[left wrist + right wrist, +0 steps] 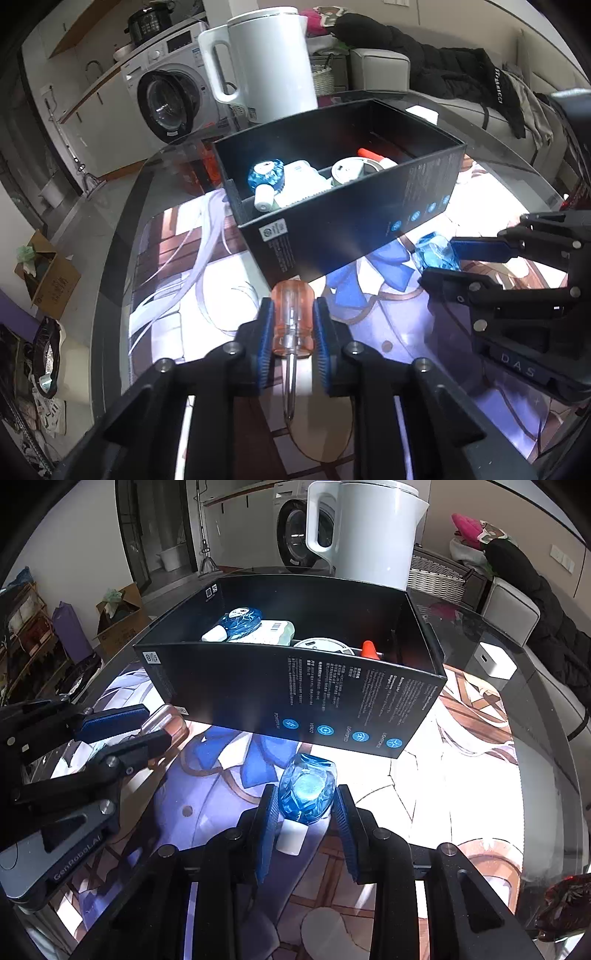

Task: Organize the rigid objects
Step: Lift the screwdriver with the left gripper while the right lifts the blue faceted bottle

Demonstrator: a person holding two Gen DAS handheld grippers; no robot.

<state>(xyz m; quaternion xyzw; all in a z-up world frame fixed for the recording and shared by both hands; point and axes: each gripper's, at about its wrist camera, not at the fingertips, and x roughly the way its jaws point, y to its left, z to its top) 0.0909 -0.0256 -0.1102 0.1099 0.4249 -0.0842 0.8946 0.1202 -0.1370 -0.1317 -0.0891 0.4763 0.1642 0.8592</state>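
The counter (122, 229) is a round glass top over a printed cartoon mat (461, 775), with a white kettle (373, 531) standing at its far side. Just in front of the kettle sits an open black box (295, 698), its printed long wall facing the grippers. Inside it lie a blue bottle with a white cap (238, 622), a white pack with a barcode (266, 633), a round white-topped tin (321, 644) and something with an orange tip (369, 649) (most of it is hidden behind the wall). A small white cube (495, 662) rests on the glass to the right of the box.

The left gripper (293, 332) is clenched on a screwdriver (291, 321): the pads press both sides of its clear orange handle, the handle's butt points toward the box and the metal shaft runs back between the fingers. It is held near the box's front wall, toward its left end.

The right gripper (304, 808) is grasping a second blue bottle (306, 792), a faceted clear-blue one with its white cap toward the camera. The blue pads sit against its two sides, and it is held just in front of the box's printed wall, close beside the row of blue icons, over the mat.
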